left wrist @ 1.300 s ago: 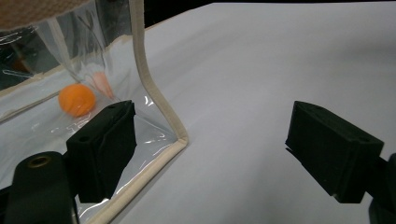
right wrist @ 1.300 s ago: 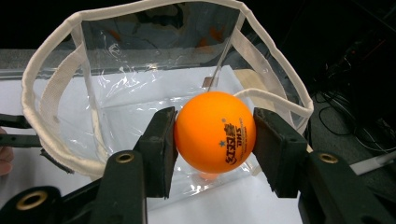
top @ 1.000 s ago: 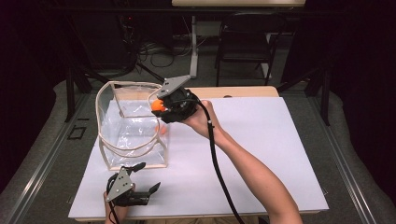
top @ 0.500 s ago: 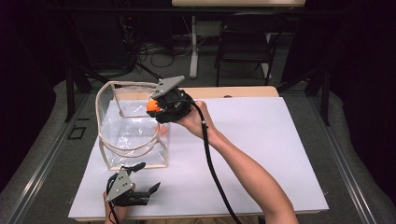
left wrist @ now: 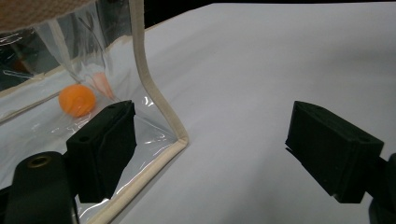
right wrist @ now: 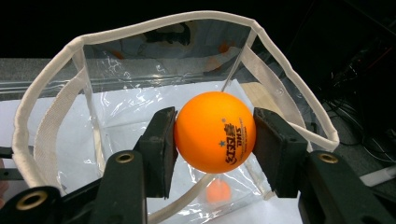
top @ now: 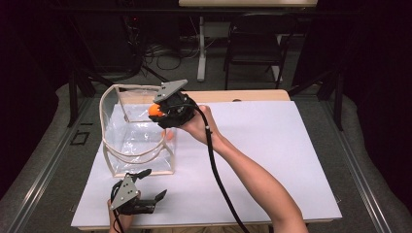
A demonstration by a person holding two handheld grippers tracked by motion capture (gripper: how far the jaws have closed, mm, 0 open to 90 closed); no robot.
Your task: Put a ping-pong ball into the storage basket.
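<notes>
Your right gripper (right wrist: 215, 135) is grasping an orange ball (right wrist: 215, 132) between both pads, above the open top of the clear bag (top: 112, 141). A second ball (left wrist: 77, 100) lies on the bag's bottom. Your left gripper (top: 145, 187) rests on the white table (top: 291, 160) just beside the bag's near corner, jaws released wide.

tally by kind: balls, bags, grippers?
Orange balls: 2, one held in the right gripper as the held ball, one loose ball inside the bag
Clear bag: 1
Grippers: 2, including the left gripper, open
Total: 5
</notes>
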